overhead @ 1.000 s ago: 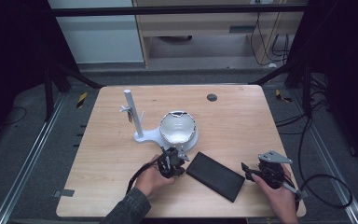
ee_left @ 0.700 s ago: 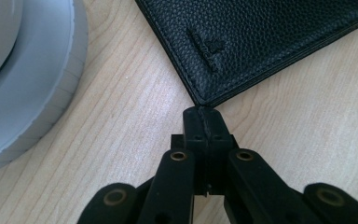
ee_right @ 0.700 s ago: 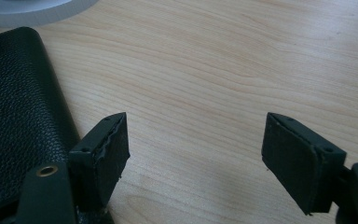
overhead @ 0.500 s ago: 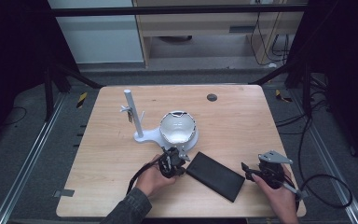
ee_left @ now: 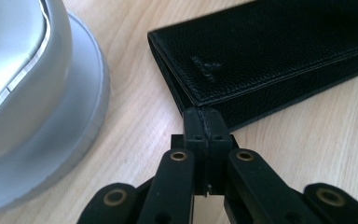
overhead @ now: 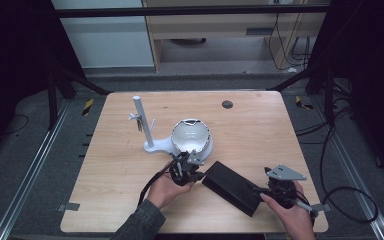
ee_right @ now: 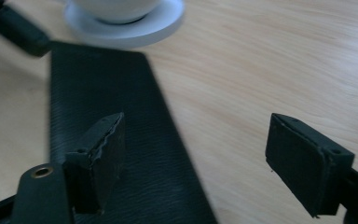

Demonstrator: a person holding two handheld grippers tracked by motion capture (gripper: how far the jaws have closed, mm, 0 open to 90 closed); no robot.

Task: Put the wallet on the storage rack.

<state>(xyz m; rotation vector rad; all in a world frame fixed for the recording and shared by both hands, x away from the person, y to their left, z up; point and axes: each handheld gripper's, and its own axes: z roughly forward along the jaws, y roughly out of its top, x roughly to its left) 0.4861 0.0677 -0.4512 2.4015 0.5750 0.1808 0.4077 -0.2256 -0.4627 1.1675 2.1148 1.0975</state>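
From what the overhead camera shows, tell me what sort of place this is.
Probably a lab or workshop bench set up for recording, not a home. A bare wooden table stands on grey carpet between metal floor rails, with loose cables trailing beside it and plain cabinets behind.

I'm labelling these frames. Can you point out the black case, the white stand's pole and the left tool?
Black case (overhead: 232,187), high view, middle of its top face.
White stand's pole (overhead: 142,120), high view, midway up the shaft.
Left tool (ee_left: 204,122), left gripper view, tips of its closed jaws.
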